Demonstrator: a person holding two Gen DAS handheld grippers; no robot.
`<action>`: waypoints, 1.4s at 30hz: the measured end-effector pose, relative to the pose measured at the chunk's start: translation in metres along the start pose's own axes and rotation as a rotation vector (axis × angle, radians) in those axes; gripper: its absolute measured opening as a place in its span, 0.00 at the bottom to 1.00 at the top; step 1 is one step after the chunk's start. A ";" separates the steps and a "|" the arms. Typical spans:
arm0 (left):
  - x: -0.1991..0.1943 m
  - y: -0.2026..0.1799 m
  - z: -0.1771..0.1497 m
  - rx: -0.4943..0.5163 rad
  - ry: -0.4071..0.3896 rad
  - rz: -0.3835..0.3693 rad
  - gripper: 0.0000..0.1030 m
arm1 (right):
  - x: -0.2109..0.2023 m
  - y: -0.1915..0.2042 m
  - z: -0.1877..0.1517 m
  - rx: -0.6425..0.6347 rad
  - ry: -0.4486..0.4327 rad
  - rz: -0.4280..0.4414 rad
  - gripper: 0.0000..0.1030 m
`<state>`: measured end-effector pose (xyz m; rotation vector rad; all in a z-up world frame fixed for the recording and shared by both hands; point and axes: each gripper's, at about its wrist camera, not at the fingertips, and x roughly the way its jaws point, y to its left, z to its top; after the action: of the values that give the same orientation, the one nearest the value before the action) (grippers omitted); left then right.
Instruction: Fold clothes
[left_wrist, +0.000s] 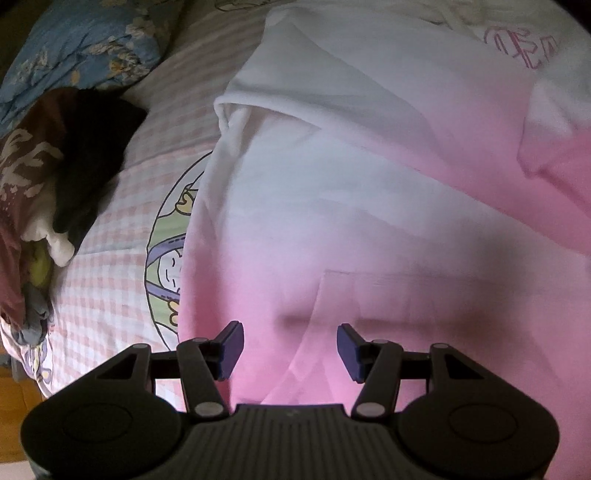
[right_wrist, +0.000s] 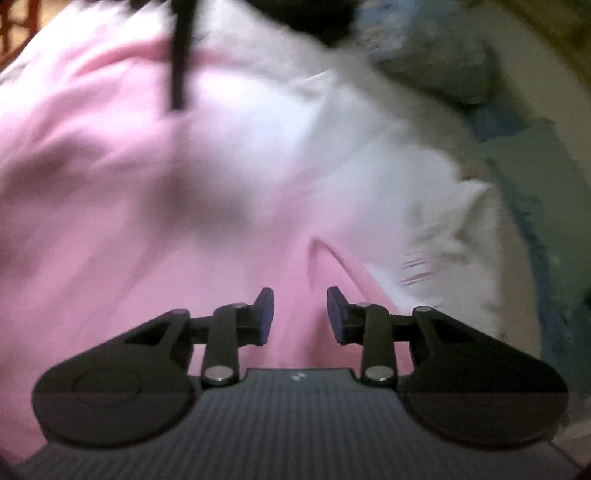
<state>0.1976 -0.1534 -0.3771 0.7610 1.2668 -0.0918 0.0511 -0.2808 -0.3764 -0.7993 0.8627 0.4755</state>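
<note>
**Both claws empty above the pink-and-white hoodie**

Your left claw (left_wrist: 290, 350) hangs over the hoodie (left_wrist: 369, 184) with its jaws set fairly wide and nothing between the pads (left_wrist: 233, 349). From this view the hoodie lies spread on a checked bedsheet (left_wrist: 110, 295), white at the top and shading to pink near you, with the front pocket (left_wrist: 424, 295) just ahead of the jaws. One sleeve (left_wrist: 280, 92) lies folded in across the body, which I judge leaves the lower body as the part to deal with. A heap of other clothes (left_wrist: 44, 177) and a blue flowered quilt (left_wrist: 81, 44) sit well off to the side, out of your way.

Your right claw (right_wrist: 300, 314) shows a narrower gap, also empty, pads clear of the cloth. This view is blurred. Pink fabric fills the space beneath you, and a raised crease (right_wrist: 325, 254) stands just past the jaws, probably the handiest ridge to pinch. A dark drawstring (right_wrist: 179, 66) trails down from the top.
</note>
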 end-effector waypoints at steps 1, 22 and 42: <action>0.001 0.001 -0.001 0.014 -0.001 -0.003 0.57 | -0.003 0.006 -0.001 0.031 0.021 0.008 0.38; 0.006 -0.010 -0.016 0.101 0.004 -0.094 0.57 | 0.029 -0.154 -0.148 1.510 0.181 -0.139 0.21; 0.014 0.075 -0.046 -0.076 0.081 -0.092 0.57 | -0.128 -0.059 0.073 1.139 -0.310 0.216 0.14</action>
<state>0.1991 -0.0665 -0.3593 0.6468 1.3746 -0.0873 0.0516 -0.2681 -0.2187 0.4071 0.7701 0.2143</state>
